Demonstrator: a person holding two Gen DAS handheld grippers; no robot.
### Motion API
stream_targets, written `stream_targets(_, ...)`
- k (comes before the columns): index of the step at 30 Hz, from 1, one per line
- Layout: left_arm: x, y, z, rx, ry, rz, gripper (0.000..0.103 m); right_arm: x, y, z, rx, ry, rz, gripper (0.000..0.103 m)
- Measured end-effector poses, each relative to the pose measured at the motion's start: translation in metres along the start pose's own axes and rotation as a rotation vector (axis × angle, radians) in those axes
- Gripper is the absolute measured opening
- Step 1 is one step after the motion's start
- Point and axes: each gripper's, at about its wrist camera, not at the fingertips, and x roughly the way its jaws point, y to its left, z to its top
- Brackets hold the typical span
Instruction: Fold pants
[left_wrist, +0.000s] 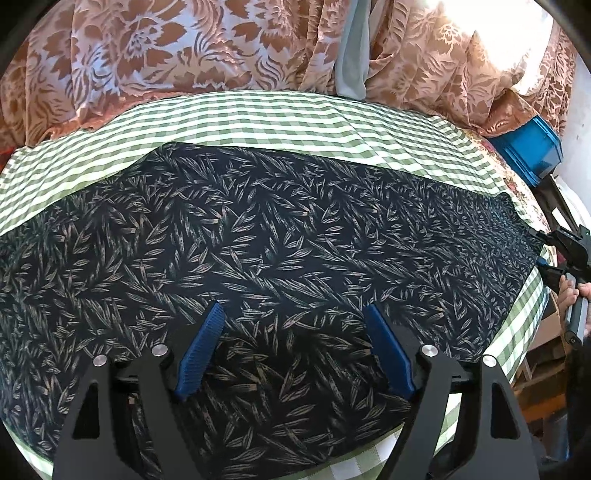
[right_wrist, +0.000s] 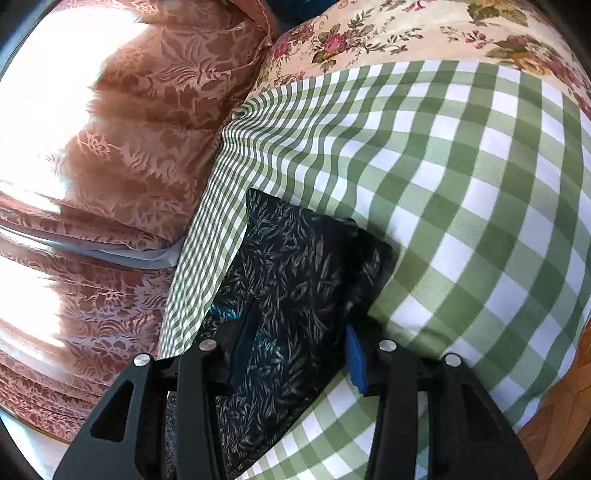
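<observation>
Pants spread flat on checked cloth; left gripper spread wide above them, right gripper parted around hem, unclamped, so hem likely missed if lifted.

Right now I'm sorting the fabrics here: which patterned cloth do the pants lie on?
The green-and-white gingham cloth. The dark leaf-print pants lie directly on it; the orange damask curtain hangs behind, and the rose-print fabric lies past its edge.
</observation>
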Motion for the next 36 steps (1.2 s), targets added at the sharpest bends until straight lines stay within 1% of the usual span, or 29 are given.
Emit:
stream_targets(1,0.000,-0.001,0.000,0.001,0.000,0.001,0.078,0.001,0.003,0.000,-0.022,0.000,-0.014,0.042)
stream_targets(3,0.000,-0.001,0.000,0.000,0.001,0.001,0.078,0.005,0.009,0.001,-0.058,0.002,-0.047,0.038)
stream_targets(5,0.000,-0.001,0.000,-0.002,0.001,0.000,0.079,0.007,0.010,0.000,-0.074,0.002,-0.070,0.026)
stream_targets(8,0.000,0.000,-0.001,-0.006,-0.002,-0.006,0.080,0.007,0.004,0.000,-0.070,0.004,-0.081,0.017)
stream_targets(11,0.000,0.001,-0.002,-0.009,-0.003,-0.009,0.080,0.007,0.002,0.000,-0.077,0.012,-0.087,0.016)
stream_targets(15,0.000,0.002,-0.003,-0.009,-0.004,-0.012,0.080,0.006,-0.003,0.002,-0.058,0.027,-0.058,0.017)
stream_targets(19,0.001,0.003,-0.003,-0.008,-0.002,-0.012,0.080,0.005,-0.003,0.002,-0.052,0.030,-0.058,0.018)
stream_targets(24,0.003,-0.001,-0.003,-0.002,0.002,-0.015,0.084,0.006,0.007,0.001,-0.096,0.025,-0.108,0.016)
stream_targets(26,0.004,-0.002,-0.003,0.000,0.002,-0.017,0.085,0.007,0.010,0.000,-0.118,0.026,-0.126,0.012)
stream_targets(27,0.004,-0.001,-0.003,-0.005,0.002,-0.022,0.085,0.007,0.012,0.000,-0.123,0.027,-0.128,0.011)
stream_targets(31,0.002,0.009,0.000,-0.072,0.005,-0.080,0.085,0.006,0.021,0.002,-0.153,0.024,-0.127,0.010)
stream_targets(34,-0.002,0.023,0.003,-0.157,0.019,-0.147,0.085,0.004,0.024,0.003,-0.158,0.025,-0.112,0.010)
stream_targets(36,-0.005,0.031,0.006,-0.205,0.028,-0.193,0.082,0.002,0.029,0.002,-0.165,0.024,-0.090,0.010)
